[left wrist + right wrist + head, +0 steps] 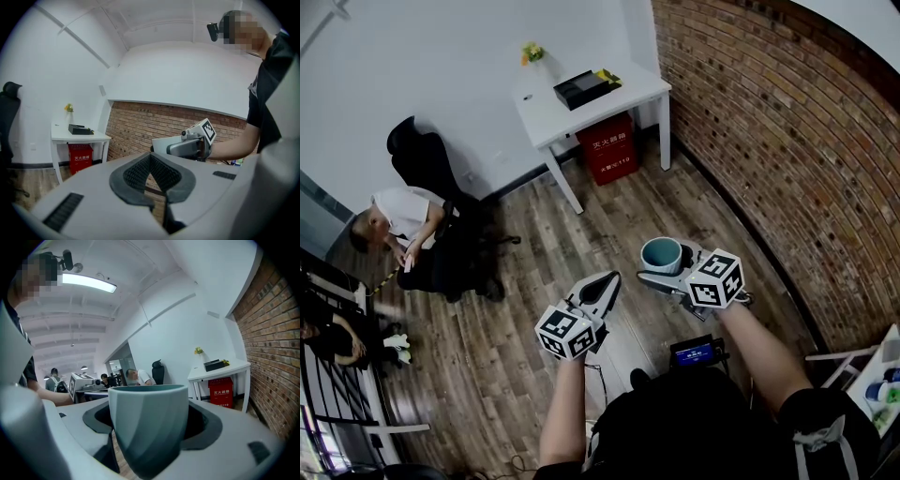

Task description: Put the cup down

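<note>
Closest to me, my left claw (607,281) is pressed together with nothing between its pads, and it hangs over the wooden floor (534,281). Just beside it, my right claw (666,270) pinches the teal cup (661,254) by its sides. The cup is upright with its mouth up, held in the air above the floor and resting on no surface. In the right gripper view it fills the space between the jaws. Further out on the left, a person (403,217) sits bent forward near a black chair (420,155). Beyond them a white worktop (546,117) stands against the far wall. It carries a black box (581,89), and a red box (607,150) sits beneath it. A brick wall (769,122) runs along the right.
</note>
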A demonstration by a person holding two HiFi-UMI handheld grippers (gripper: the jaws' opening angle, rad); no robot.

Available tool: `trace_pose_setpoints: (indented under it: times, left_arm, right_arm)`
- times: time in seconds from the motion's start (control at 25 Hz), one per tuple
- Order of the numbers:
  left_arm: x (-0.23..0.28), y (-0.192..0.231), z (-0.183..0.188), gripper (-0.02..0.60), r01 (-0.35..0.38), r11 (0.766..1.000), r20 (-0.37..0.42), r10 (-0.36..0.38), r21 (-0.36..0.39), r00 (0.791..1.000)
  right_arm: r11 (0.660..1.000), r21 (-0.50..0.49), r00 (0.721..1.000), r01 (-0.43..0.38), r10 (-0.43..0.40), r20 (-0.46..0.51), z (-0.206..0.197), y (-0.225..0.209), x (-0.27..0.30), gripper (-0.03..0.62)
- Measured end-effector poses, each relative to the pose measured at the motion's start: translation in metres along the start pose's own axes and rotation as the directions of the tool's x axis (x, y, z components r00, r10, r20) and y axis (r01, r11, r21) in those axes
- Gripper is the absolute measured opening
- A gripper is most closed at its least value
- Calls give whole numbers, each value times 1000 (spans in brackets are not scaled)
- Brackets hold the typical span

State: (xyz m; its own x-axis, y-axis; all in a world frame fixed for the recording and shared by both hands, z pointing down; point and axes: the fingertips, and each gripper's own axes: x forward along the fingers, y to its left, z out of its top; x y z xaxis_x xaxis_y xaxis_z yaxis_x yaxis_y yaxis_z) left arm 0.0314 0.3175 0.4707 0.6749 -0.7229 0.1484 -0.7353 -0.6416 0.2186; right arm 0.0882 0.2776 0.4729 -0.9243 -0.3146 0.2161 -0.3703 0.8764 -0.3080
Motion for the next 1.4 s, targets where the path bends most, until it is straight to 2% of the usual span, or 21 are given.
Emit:
trace_pose_setpoints:
  times: [0.56, 1.04, 1.24, 1.4]
  left_arm:
    - [26, 5, -4, 8, 13, 1000, -9, -13, -17, 1000]
    - [72, 29, -1, 8, -46, 999, -33, 46, 4, 998]
    - [92, 55, 1, 8, -61, 998, -29, 60, -10, 998]
    - [113, 93, 5, 8, -53, 998, -18, 53, -23, 998]
  right_arm:
    - [1000, 29, 1000, 9, -9, 16, 2, -26, -9, 402]
    - [997, 79, 999, 6, -10, 42, 2, -97, -28, 402]
    - [995, 91, 999, 27, -30, 28, 3, -130, -19, 402]
    - [992, 114, 998, 59, -61, 20, 8, -165, -1, 402]
